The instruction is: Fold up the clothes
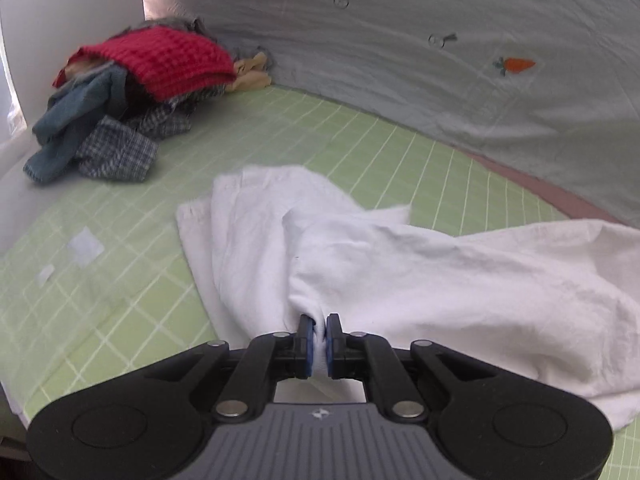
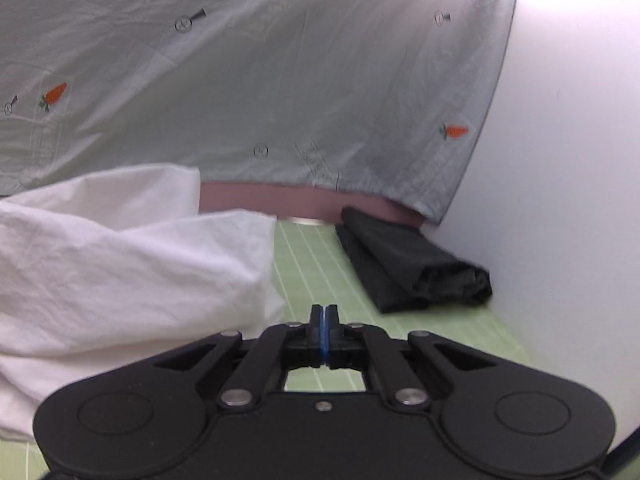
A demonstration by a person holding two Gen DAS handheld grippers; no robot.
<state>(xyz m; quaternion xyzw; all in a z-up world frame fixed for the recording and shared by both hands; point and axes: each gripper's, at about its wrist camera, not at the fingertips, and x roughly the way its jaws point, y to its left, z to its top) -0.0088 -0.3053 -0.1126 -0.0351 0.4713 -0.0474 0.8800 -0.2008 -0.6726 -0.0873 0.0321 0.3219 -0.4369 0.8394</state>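
A big grey curtain with little carrots (image 1: 518, 65) is hanging along the far side. Under it, a green mat with white lines (image 1: 120, 280) is covering the bench.

A white garment (image 1: 400, 264) is lying in the middle of the mat, all rumpled and bunched. It is the thing being folded now. In the right wrist view it is sitting to the left (image 2: 120, 264), puffed up in soft humps.

At the far left, a messy pile of clothes (image 1: 120, 112) is waiting, with a red knitted piece (image 1: 172, 60) on top and blue and checked ones below. At the far right, a black garment (image 2: 408, 264) is lying folded against the white wall, so it looks done.

The left tongs (image 1: 319, 334) are pinching a bunch of the white cloth at its near edge. The right tongs (image 2: 325, 330) are squeezed together with nothing between them, hanging over bare mat just beside the white garment.

I think the job is at the start of this piece: it is being held but not yet spread flat. Next, the right tongs probably need to open and grab another edge or corner, well apart from the left grip, so both can pull the cloth smooth before any fold.
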